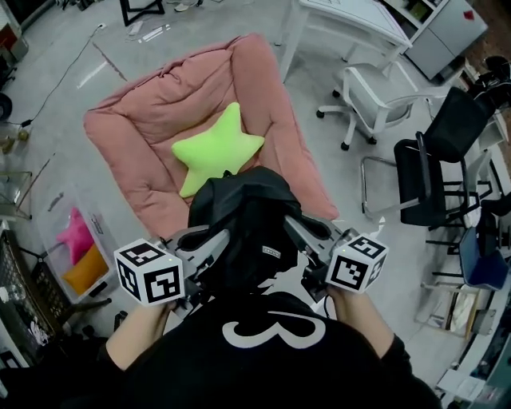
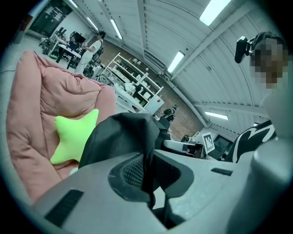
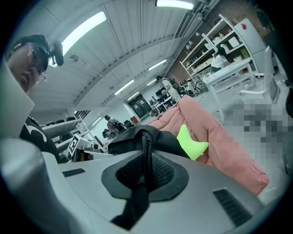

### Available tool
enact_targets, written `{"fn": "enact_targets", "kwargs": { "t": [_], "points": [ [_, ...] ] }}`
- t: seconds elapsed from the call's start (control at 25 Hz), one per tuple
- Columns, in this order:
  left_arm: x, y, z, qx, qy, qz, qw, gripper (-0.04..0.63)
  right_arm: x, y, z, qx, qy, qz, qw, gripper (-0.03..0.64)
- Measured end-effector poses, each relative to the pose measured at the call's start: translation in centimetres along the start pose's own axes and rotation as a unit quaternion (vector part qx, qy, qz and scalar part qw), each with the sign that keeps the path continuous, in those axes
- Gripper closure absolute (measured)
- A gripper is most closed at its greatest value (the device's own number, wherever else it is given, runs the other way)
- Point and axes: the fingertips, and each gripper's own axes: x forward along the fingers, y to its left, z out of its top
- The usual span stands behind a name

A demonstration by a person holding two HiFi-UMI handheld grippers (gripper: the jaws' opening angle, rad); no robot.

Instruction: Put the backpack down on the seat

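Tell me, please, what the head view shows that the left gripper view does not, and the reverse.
Only the head view shows the black office chair and the white chair standing on the floor to the right of the seat.

Only the left gripper view shows the left tool with its jaws closed on a fold of the backpack, and the ceiling lights overhead.

Both show the backpack, the pink seat and the green star cushion lying on it.

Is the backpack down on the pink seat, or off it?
Off it, apparently: the left gripper and right gripper are each shut on the backpack, holding it up at the front edge of the seat.
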Motion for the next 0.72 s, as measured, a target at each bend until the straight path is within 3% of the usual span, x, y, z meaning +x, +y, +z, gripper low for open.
{"fn": "enact_targets", "kwargs": {
  "t": [0.36,0.72],
  "points": [
    [1.2,4.5,2.2,-0.016,-0.031,0.096,0.9948,0.574,5.6,-3.1,1.9,-0.028,0.059,0.060,0.996,0.588],
    [2.2,10.8,3.2,-0.060,-0.068,0.229,0.9692,0.575,13.7,-6.6,2.1,-0.057,0.156,0.139,0.976,0.588]
  ]
}}
